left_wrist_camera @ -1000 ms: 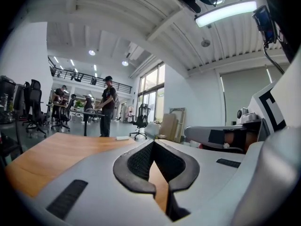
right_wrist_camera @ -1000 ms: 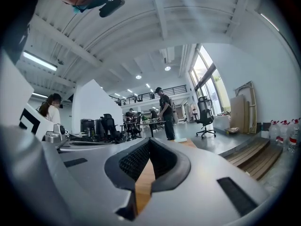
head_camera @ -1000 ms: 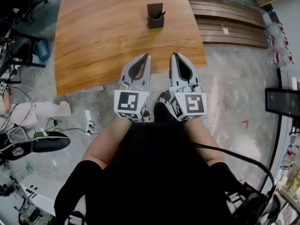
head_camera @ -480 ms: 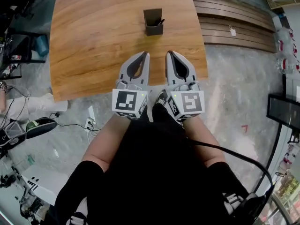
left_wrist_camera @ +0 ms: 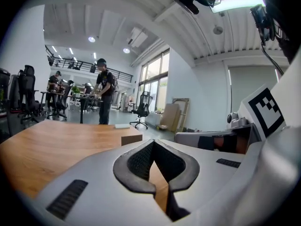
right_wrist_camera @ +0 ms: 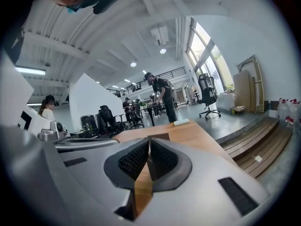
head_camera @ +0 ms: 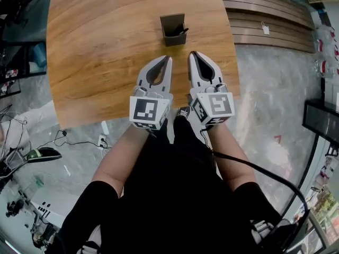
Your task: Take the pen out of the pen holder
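The pen (head_camera: 183, 30) stands in the dark, square pen holder (head_camera: 170, 21), its top leaning toward the holder's 3 o'clock side. The holder sits upright on the wooden table (head_camera: 106, 46), toward the table's 12 o'clock end in the head view, with bare wood all round it. At 6 o'clock from the holder, apart from it, the two tools hang side by side over the table's near edge, both pointing toward 12 o'clock. The left gripper (head_camera: 168, 59) has its jaw tips pressed together, leaving only the diamond-shaped hollow behind them, and that hollow holds nothing. The right gripper (head_camera: 192, 54), just at 3 o'clock of the left one, is closed the same way and also holds nothing; its own view shows the holder's top rim just past its tips. A black cable (head_camera: 249, 168) runs from the right tool toward 5 o'clock. Wooden steps (head_camera: 265, 30) lie on the grey floor (head_camera: 275, 115) at 2 o'clock of the table.
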Available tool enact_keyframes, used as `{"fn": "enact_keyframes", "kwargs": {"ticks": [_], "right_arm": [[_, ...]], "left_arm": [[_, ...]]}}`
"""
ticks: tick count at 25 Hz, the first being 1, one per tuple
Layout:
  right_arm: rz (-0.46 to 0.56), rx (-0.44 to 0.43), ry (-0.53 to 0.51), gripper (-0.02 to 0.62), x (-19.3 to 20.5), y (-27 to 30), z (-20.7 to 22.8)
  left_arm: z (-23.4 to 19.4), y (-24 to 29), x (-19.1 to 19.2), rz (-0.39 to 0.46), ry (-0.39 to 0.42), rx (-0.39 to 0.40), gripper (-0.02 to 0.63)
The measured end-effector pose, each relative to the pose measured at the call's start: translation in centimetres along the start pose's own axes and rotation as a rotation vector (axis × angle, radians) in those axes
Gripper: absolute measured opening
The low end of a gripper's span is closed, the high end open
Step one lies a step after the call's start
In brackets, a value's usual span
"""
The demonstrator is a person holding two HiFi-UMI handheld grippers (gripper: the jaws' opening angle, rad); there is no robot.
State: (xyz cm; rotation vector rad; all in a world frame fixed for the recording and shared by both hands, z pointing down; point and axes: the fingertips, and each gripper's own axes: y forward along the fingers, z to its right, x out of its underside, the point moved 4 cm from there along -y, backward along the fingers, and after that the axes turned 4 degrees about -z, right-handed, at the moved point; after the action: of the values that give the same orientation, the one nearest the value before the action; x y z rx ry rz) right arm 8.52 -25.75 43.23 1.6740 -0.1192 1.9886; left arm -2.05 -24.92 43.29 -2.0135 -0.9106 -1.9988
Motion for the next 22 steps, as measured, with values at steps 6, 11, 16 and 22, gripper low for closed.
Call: {"fn": "enact_keyframes", "kwargs": {"ticks": [6, 11, 16, 22], "right_arm": [[-0.103, -0.003, 0.024, 0.020, 3.0, 5.2, 1.9], [-0.150, 0.014, 0.050, 0.066, 4.2, 8.3, 3.7], [-0.173, 0.024, 0.044, 0.066, 4.8, 11.1, 4.4], [-0.181, 0.048, 0.039, 0.066, 5.2, 12.8, 4.7]], "left_arm": [[-3.2, 4.3, 1.9, -0.035, -0.025, 0.000, 0.000], [-4.7, 7.3, 3.2, -0.061, -0.023, 0.007, 0.000], [-6.1, 9.0, 4.5, -0.088, -0.029, 0.008, 0.000], [-7.2, 10.1, 5.1, -0.097, -0.032, 0.009, 0.000]]}}
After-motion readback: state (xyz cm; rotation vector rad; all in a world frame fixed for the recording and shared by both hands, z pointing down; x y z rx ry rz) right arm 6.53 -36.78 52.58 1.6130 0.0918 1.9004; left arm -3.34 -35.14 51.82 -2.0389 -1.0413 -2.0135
